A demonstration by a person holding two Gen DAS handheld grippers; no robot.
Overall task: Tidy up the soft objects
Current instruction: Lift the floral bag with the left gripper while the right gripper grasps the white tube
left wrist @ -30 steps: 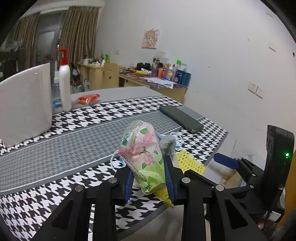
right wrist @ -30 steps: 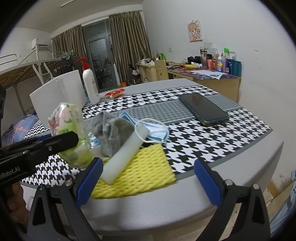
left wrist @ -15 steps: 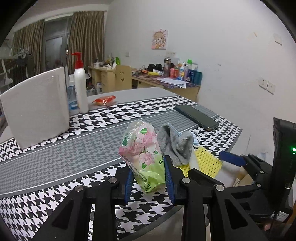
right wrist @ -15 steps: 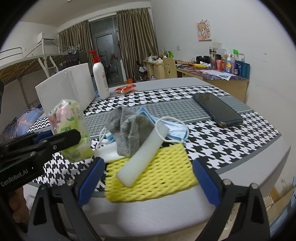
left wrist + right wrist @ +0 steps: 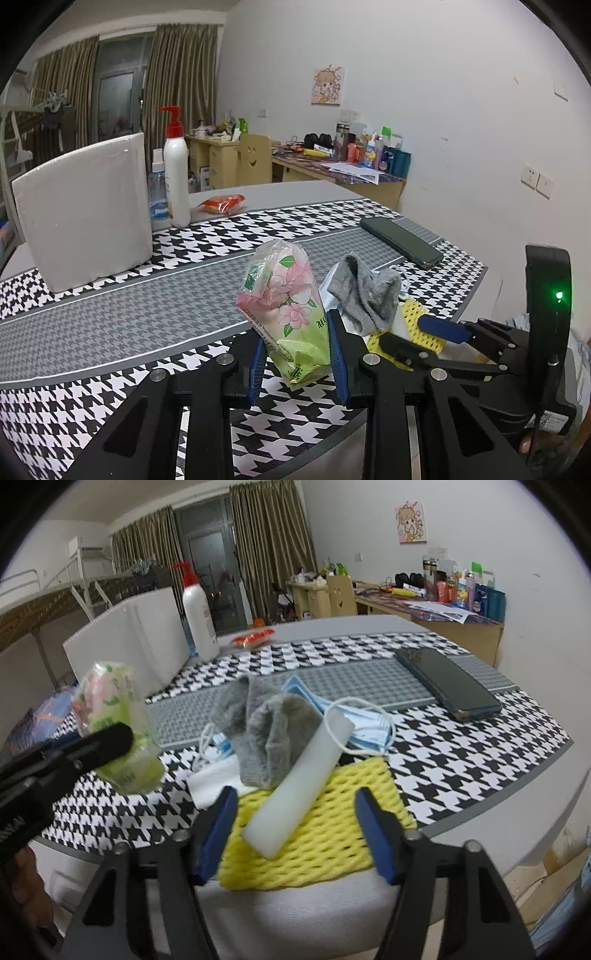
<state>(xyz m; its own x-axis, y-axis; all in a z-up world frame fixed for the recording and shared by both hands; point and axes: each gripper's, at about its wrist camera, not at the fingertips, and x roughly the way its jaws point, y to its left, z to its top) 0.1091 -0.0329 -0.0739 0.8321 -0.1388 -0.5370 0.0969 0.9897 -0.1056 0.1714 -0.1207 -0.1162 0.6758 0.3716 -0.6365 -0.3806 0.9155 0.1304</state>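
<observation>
Currently a floral tissue pack [image 5: 286, 310] is being pinched between the blue pads of the left tool [image 5: 297, 363] and is being held tilted above the houndstooth cloth of the counter [image 5: 110, 321]. The jaws of the right tool [image 5: 295, 830] have just been closing; they are being kept partly spread around the near end of a white foam cylinder [image 5: 299, 786], with the pads apart from it. That cylinder is lying aslant on a yellow foam net [image 5: 332, 834] at the counter's near edge. A gray sock [image 5: 269, 731] is bunched just behind, touching the cylinder, with a blue face mask [image 5: 365, 723] under both. A dark phone [image 5: 448, 683] is lying well apart.
</observation>
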